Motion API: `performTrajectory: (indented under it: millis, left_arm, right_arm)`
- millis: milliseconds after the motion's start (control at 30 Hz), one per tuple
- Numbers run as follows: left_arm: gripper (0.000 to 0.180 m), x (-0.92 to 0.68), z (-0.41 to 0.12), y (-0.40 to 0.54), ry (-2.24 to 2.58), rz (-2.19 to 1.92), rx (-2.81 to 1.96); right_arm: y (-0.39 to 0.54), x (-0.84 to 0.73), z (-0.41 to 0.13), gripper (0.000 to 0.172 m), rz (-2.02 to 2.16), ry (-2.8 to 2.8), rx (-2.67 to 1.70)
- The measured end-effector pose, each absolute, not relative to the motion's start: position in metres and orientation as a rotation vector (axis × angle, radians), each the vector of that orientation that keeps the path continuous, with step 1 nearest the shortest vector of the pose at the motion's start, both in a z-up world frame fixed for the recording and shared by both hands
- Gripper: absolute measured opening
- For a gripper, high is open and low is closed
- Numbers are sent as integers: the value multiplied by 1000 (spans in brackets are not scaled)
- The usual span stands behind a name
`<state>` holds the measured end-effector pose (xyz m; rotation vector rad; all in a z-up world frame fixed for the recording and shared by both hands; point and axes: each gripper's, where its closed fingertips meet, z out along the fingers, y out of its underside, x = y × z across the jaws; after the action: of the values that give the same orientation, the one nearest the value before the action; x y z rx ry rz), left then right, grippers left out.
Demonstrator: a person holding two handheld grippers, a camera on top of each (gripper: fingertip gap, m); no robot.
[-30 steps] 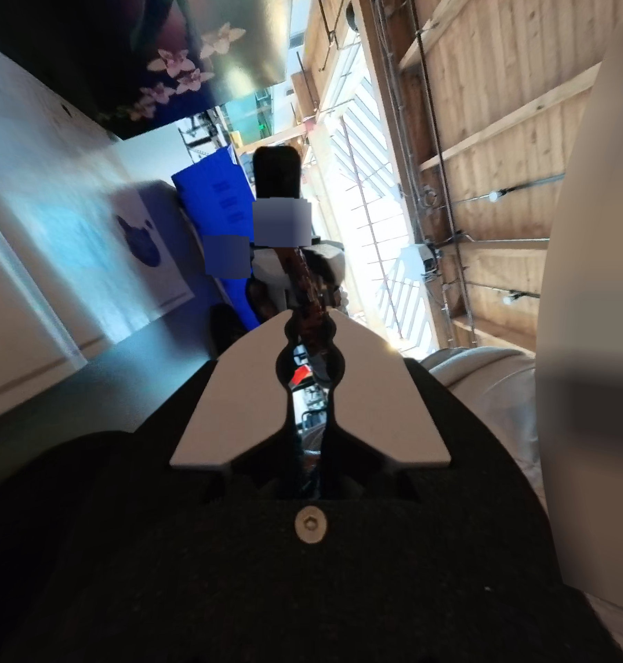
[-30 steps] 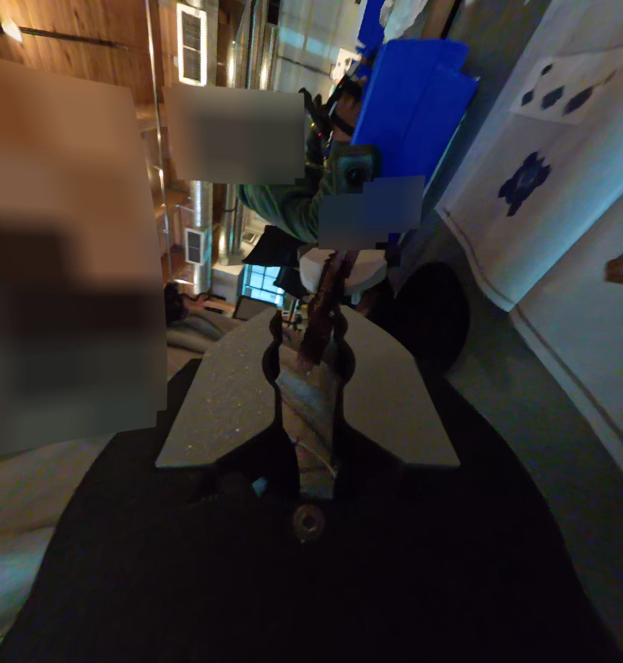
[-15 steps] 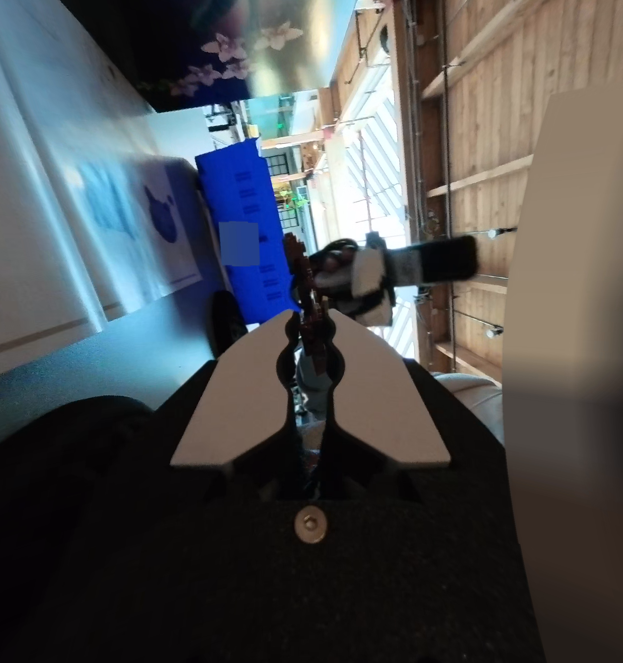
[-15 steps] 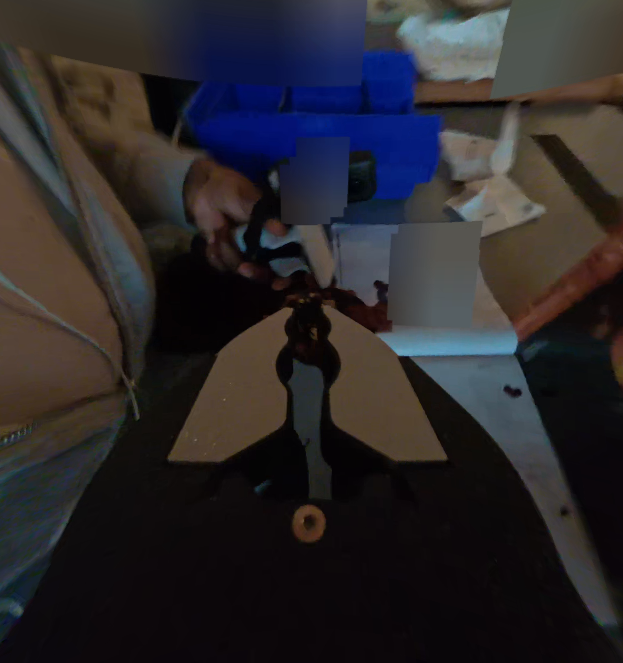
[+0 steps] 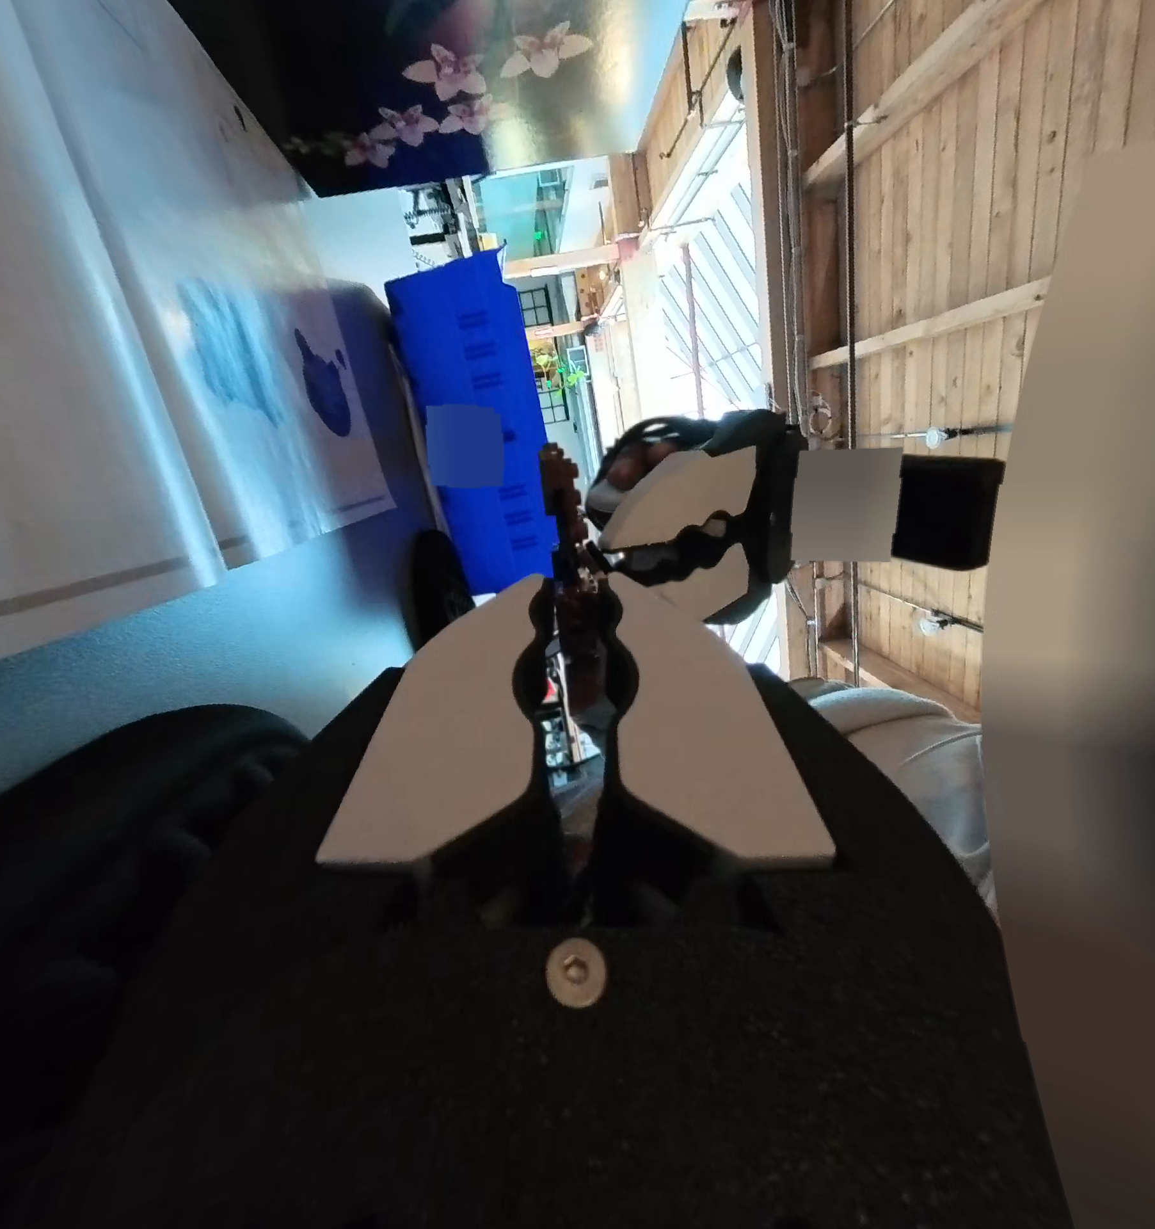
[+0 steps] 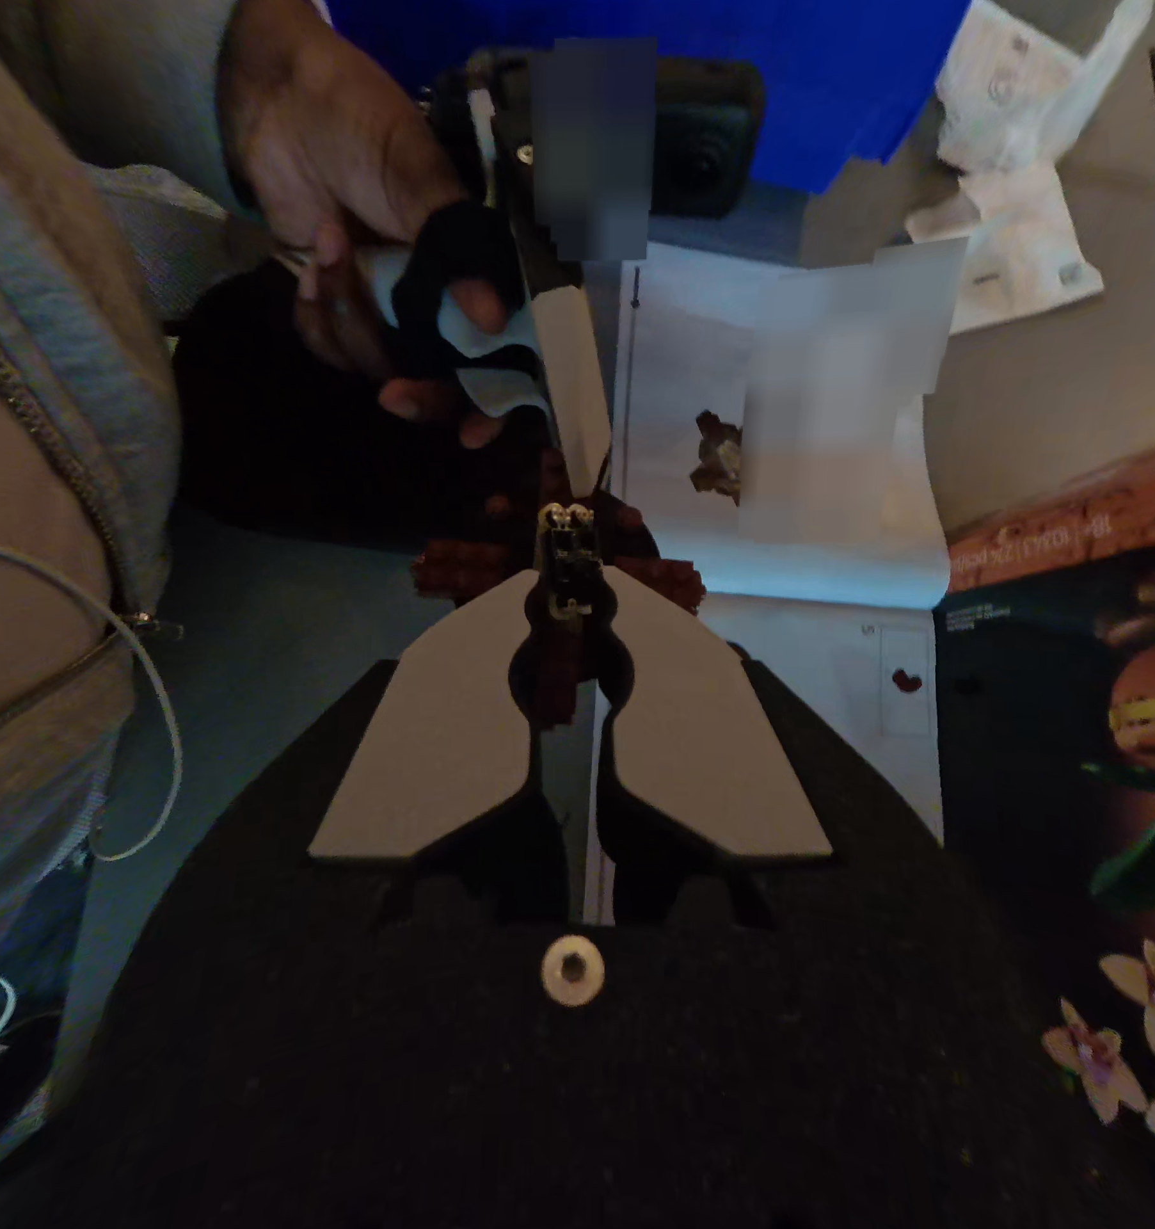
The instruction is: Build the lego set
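In the left wrist view my left gripper (image 5: 574, 592) is shut on a dark red-brown brick build (image 5: 561, 505) that stands up out of its fingertips. My right gripper (image 5: 604, 552) comes in from the right, and its tips hold a small black piece (image 5: 593, 557) against the build. In the right wrist view my right gripper (image 6: 571, 585) is shut on that small black piece with pale studs (image 6: 568, 552). The brown build (image 6: 468, 565) lies just behind it. One finger (image 6: 571, 372) of the left gripper reaches down to the build, held by a hand (image 6: 335, 153).
An open instruction booklet (image 6: 794, 465) lies under the grippers, with a printed box (image 6: 1060, 698) to its right. A blue bin (image 5: 468, 372) stands behind. Crumpled white bags (image 6: 1026, 166) lie at the far right. A person's grey jacket (image 6: 42, 465) fills the left. Only a small space, under 4 cm, lies between the two pairs of fingers.
My right gripper has narrowed its jaws and now grips the small black piece. It swung from facing my left gripper head-on to its right side and came closer. The left grasp is unchanged.
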<state>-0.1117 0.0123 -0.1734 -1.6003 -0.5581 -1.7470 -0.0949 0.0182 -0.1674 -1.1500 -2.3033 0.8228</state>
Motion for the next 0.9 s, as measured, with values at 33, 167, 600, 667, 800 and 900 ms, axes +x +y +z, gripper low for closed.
performTrajectory:
  millis: [33,167,600,667,800,900]
  left_arm:
    - [11,-112,-174,12,-560,-1740,-1601]
    - [11,-114,-173,13,-552,-1726,-1596]
    - [11,-118,-175,17,-595,-1685,-1578]
    - [11,-119,-176,18,-607,-1678,-1578]
    - [11,-118,-177,18,-619,-1684,-1578]
    - [11,-118,-178,19,-628,-1683,-1574]
  right_arm:
    - [19,-95,-168,10,813,-2304,-1166]
    - [17,-98,-163,22,852,-2298,-1196]
    - [18,-104,-173,14,894,-2349,-1297]
    - [19,-104,-174,14,850,-2343,-1303]
    - [20,-105,-176,14,821,-2336,-1328]
    - [19,-105,-177,14,820,-2338,-1335]
